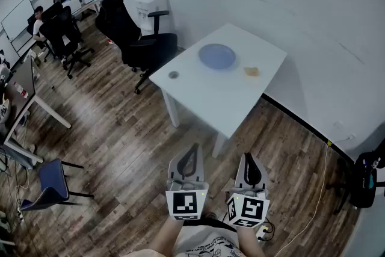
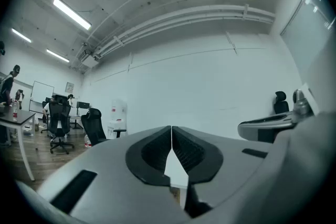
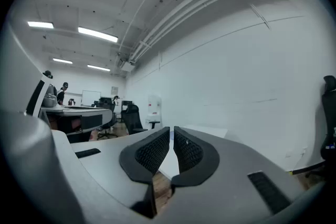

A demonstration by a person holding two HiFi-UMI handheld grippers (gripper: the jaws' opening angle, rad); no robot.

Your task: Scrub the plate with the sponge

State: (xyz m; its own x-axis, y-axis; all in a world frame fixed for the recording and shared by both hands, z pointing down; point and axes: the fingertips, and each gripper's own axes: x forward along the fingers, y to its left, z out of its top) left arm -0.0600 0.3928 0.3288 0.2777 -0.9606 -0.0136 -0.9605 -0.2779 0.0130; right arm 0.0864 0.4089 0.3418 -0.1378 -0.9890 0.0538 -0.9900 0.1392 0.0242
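While both are held level, well apart from the white surface (image 1: 210,99), the left gripper (image 1: 193,150) and right gripper (image 1: 247,159) are seen with fingers (image 2: 155,150) clenched on nothing. A blue plate (image 1: 217,56) lies on the surface, a tan sponge (image 1: 251,71) near it. The sponge is judged soft and light, best pinched across its sides; the plate, stiff and possibly slippery, at its rim.

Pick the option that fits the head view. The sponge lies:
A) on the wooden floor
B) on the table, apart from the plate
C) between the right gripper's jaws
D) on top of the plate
B: the sponge sits on the white table, with bare tabletop between it and the blue plate.
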